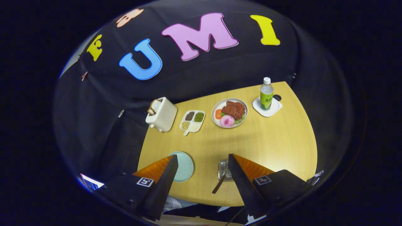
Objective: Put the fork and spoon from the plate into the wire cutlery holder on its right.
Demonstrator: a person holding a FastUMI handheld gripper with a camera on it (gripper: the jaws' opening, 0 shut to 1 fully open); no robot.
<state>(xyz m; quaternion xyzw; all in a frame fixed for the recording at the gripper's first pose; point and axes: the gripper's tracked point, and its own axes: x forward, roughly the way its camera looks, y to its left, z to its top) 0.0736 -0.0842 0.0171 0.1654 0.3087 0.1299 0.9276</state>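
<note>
Wooden counter (267,141) carries a pale plate (185,166) at its near edge, with the wire cutlery holder (224,169) to its right, a dark handle (219,184) leaning out. Gripper (202,160) fingers stand wide apart, empty, above both.

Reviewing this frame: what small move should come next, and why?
Probably pull the tool back. Its fingers are open and empty above the wooden table, the pale green plate looks bare, and a dark-handled utensil already leans in the wire cutlery holder.
</note>
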